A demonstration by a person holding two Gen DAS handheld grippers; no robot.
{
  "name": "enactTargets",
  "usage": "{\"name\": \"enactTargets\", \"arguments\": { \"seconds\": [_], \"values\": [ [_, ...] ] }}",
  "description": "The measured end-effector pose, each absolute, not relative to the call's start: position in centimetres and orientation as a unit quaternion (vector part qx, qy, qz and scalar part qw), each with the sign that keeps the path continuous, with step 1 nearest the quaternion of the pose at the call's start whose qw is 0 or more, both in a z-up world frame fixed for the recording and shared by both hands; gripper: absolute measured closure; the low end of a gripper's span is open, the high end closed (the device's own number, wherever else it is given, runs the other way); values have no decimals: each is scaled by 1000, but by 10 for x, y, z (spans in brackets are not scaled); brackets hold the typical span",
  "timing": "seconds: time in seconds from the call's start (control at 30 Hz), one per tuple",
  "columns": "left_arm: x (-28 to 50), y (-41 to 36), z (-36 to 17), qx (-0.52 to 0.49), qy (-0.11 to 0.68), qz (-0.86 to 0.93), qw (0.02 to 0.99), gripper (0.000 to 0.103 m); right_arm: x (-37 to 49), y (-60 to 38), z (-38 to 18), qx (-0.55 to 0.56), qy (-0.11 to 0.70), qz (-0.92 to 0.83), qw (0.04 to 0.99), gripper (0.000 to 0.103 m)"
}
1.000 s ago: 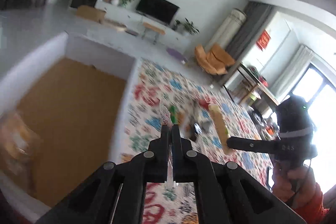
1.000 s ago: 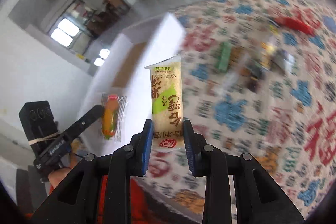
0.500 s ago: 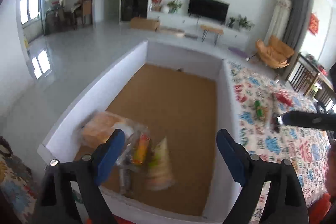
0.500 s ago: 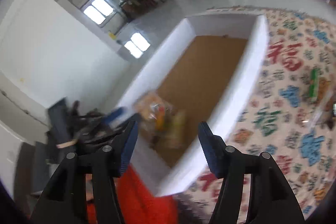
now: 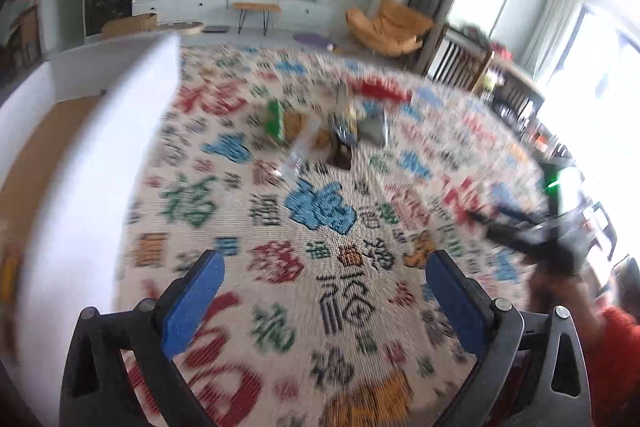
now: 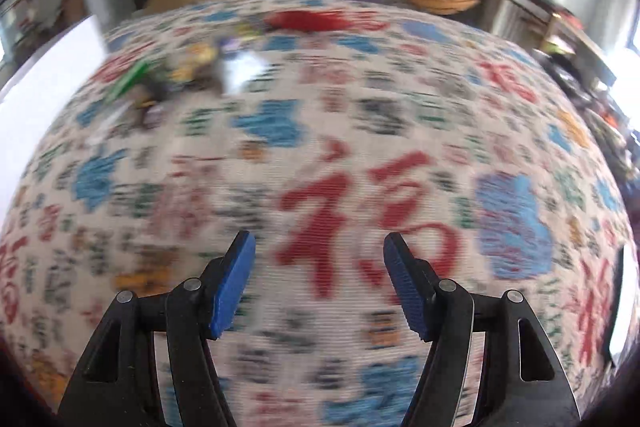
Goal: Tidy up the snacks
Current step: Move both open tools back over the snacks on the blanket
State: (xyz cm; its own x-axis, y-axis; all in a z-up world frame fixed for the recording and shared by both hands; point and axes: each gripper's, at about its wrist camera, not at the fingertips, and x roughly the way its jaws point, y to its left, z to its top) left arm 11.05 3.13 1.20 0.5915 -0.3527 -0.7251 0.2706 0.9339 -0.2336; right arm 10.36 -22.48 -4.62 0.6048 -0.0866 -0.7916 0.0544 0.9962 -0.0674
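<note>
Snacks (image 5: 336, 131) lie heaped far across the patterned cloth (image 5: 320, 219). I angle my left gripper (image 5: 324, 301) and right gripper (image 6: 318, 281) downward over it, jaws just spread apart, nothing between.

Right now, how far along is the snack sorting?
Done: can't confirm from these views; the white box sits at the cloth's left edge, its contents out of sight. In hand: nothing. The left gripper and right gripper have just been opening, with nothing between the jaws. Left: a blurred cluster of snack packets still on the patterned cloth, including a red packet.
</note>
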Motion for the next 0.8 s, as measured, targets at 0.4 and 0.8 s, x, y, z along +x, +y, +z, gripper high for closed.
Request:
{"name": "enactTargets", "arguments": {
  "seconds": [0.4,0.8],
  "values": [
    [191,11,-67,-34,438,-97,893,3,97,-281,-58,31,425,-84,901,25],
    [193,-1,-71,1,449,-85,890,1,97,-284,-61,37,428,-83,899,19]
  ]
}}
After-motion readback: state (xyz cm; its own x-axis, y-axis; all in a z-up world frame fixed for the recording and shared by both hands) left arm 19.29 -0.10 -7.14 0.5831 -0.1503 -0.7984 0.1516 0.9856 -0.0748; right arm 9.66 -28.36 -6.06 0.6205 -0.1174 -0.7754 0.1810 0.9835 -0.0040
